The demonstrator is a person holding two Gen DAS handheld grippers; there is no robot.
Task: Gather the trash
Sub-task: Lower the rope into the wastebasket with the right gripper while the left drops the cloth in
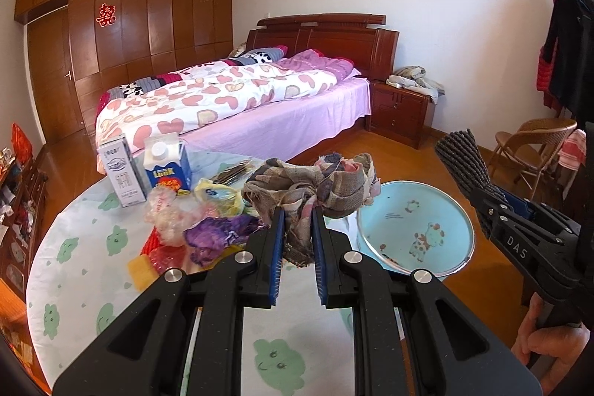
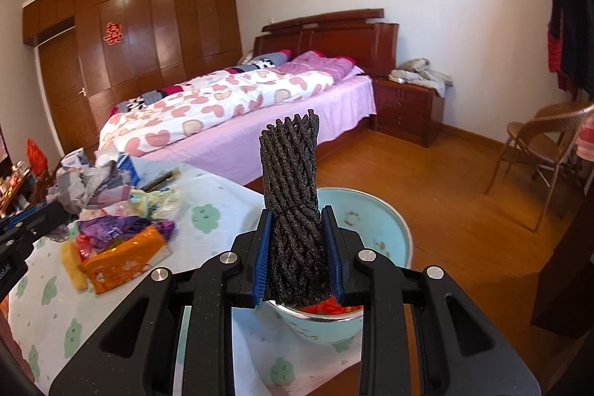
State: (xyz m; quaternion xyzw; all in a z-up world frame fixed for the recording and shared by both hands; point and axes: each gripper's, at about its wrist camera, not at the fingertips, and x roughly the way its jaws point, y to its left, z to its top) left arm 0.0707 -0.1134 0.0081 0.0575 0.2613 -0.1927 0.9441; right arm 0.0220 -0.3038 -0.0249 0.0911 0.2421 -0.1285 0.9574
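Pinching a limp, light checked rag (image 1: 308,188) mid-bunch, the left gripper (image 1: 299,229) clamps it; the right gripper (image 2: 297,255) grasps a springy dark cord bundle (image 2: 293,188) at its waist above the basin (image 2: 393,221).

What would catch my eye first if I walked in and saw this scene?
Probably the two black hand-held tools, each clamped on something: the left tool grips a crumpled plaid cloth, and the right tool holds a dark bundle of twisted cord upright above a pale blue basin. Beside them, bright wrappers lie heaped on the table, with a large bed behind.
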